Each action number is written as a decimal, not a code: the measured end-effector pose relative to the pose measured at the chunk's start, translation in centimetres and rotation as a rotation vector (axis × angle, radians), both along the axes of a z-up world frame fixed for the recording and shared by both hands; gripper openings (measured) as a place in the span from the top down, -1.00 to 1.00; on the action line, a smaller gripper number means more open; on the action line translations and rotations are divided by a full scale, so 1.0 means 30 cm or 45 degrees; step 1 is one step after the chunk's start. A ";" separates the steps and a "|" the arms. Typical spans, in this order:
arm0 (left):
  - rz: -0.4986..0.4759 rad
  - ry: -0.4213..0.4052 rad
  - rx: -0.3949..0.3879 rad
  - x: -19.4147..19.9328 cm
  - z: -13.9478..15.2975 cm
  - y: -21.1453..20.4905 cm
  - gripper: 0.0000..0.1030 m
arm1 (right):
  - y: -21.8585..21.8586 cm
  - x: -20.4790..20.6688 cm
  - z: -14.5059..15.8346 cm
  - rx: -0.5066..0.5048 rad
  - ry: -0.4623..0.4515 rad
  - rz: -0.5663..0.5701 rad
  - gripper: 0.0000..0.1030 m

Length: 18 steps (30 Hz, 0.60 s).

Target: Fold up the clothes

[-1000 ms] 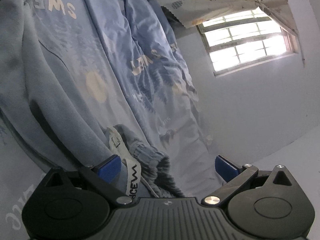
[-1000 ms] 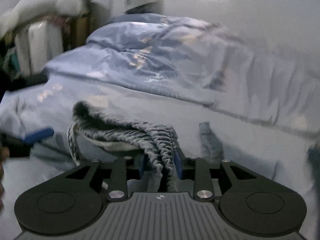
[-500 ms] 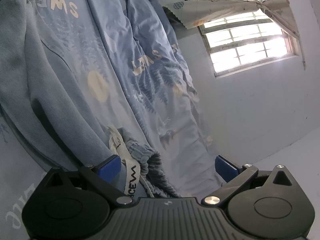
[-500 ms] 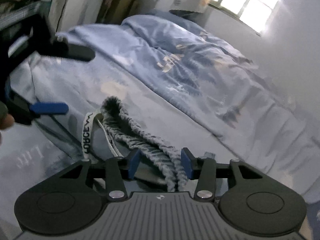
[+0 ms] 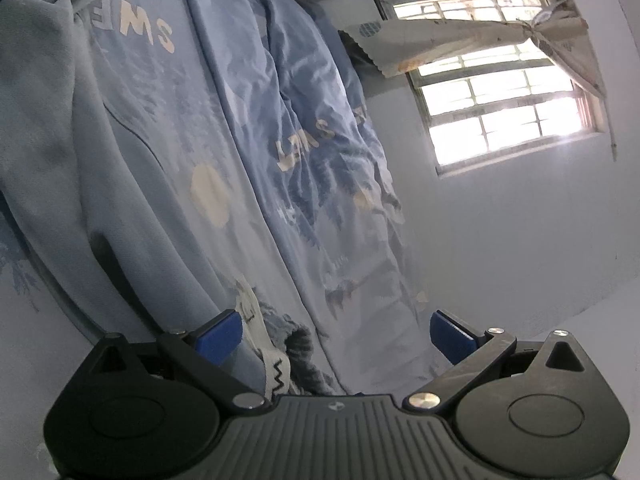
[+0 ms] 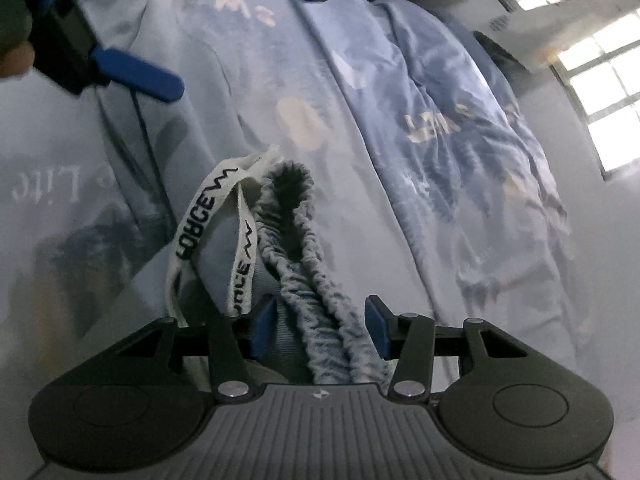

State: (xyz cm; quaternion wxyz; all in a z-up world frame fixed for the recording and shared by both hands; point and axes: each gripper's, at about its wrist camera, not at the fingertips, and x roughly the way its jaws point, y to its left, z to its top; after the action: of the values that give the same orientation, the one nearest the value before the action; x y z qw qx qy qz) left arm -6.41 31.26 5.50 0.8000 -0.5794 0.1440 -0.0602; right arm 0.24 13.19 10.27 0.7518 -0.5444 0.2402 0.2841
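Observation:
A light blue garment (image 5: 120, 200) lies on the bed. Its gathered elastic waistband (image 6: 304, 232) and white lettered drawstring (image 6: 200, 224) bunch up just ahead of my right gripper (image 6: 320, 320). That gripper's jaws stand apart around the waistband, and the right pad is clear of the cloth. My left gripper (image 5: 336, 336) is wide open, with the drawstring (image 5: 256, 320) and waistband (image 5: 304, 344) low between its fingers, near the left pad. In the right wrist view the left gripper (image 6: 248, 36) shows at the upper left, with its blue finger (image 6: 136, 72) over the garment.
A rumpled blue quilt (image 5: 320, 128) with pale lettering lies along the bed beside a white wall (image 5: 520, 240). A barred window (image 5: 504, 108) with a tied curtain is above. A hand (image 6: 12, 52) holds the left gripper at the frame's edge.
My right gripper was shut on the waistband and its jaws have since come apart. It rolled and dropped closer to the bed. The left gripper stayed put, and the waistband sank lower between its fingers.

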 end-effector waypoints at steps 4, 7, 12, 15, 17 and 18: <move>-0.015 0.000 -0.007 0.004 -0.003 -0.002 -1.00 | 0.016 0.064 -0.023 0.007 0.009 -0.064 0.06; -0.026 -0.002 -0.011 0.006 -0.005 -0.002 -1.00 | 0.030 0.101 -0.053 0.010 0.055 -0.106 0.30; -0.021 -0.007 -0.005 0.005 -0.004 0.004 -1.00 | 0.013 0.111 -0.052 0.092 0.035 -0.123 0.58; -0.022 -0.016 0.015 0.003 0.003 -0.001 -1.00 | -0.042 0.102 0.024 0.288 0.026 -0.174 0.65; -0.030 -0.023 0.070 0.006 0.021 -0.017 -1.00 | -0.089 0.089 0.085 0.424 0.015 -0.198 0.69; -0.039 -0.028 0.113 0.008 0.035 -0.029 -1.00 | -0.112 0.083 0.116 0.492 0.010 -0.210 0.69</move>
State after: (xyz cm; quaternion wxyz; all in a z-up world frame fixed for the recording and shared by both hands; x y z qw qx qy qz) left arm -6.16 30.39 6.54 0.8254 -0.5404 0.1465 -0.0724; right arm 2.73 9.82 13.75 0.8620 -0.3674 0.2279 0.2645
